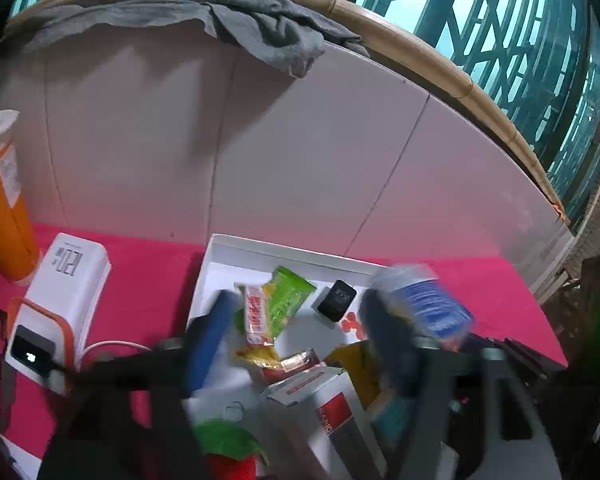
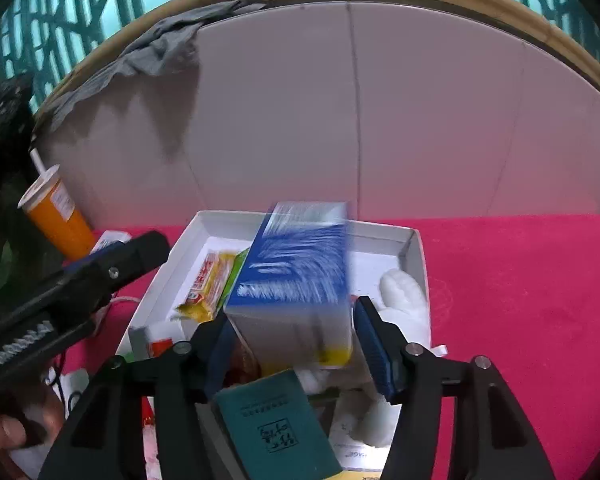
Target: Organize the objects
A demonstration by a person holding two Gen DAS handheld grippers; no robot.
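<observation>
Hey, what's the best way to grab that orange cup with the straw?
Grip the orange cup around its lower body, coming in level from the open tray side. It stands roughly upright and tapers downward; the straw and lid block a top grasp.

A matt pink cloth [image 2: 520, 300] is covering the table, and a crumpled grey rag [image 1: 268, 36] is hanging over the smooth white panel [image 1: 260, 140]. Glossy wrappers [image 1: 276, 304] are shining in the white card tray [image 2: 418, 248]. The blue box [image 2: 300, 276] is looking like smooth cardboard, the grippers [image 2: 296, 344] like matt black plastic.
</observation>
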